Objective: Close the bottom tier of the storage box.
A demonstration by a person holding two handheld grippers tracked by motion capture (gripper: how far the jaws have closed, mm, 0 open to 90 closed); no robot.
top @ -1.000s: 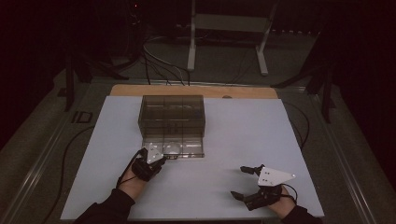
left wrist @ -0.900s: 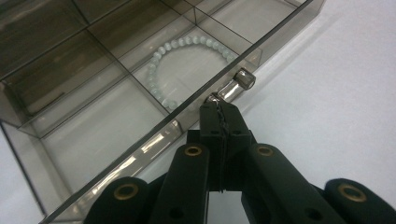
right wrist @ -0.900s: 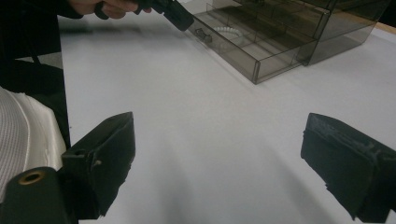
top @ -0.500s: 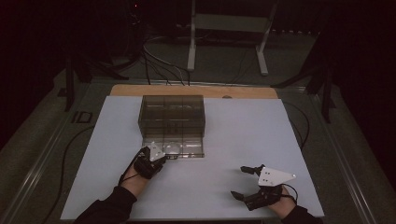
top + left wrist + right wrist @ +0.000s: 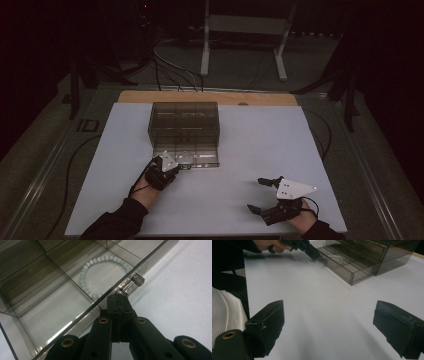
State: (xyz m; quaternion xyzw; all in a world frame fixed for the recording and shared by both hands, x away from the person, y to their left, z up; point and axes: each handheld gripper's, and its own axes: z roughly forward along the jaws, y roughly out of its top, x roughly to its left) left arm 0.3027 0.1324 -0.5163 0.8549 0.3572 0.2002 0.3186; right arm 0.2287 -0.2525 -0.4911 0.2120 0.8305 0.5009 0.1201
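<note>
Drawer part-way out of a clear organiser box, held by its knob; bead bracelet inside.

High view: smoky plastic box (image 5: pixel 184 124) at the middle of the white table (image 5: pixel 280 145); its bottom drawer (image 5: pixel 192 159) juts toward the person. Left gripper (image 5: pixel 172 162) at the drawer's front edge; right gripper (image 5: pixel 256 195) well apart, resting low on the table, jaws spread.
Left gripper view: jaws pressed together on the clear knob (image 5: pixel 132 284) at the drawer front; bracelet (image 5: pixel 100 275) of pale beads lies in a compartment just behind the knob.
Right gripper view: jaws wide, holding nothing; drawer (image 5: pixel 347 267) and left gripper (image 5: pixel 318 256) far off.
Status, judged: drawer is open enough to show the bracelet; the bracelet is not yet touched.
</note>
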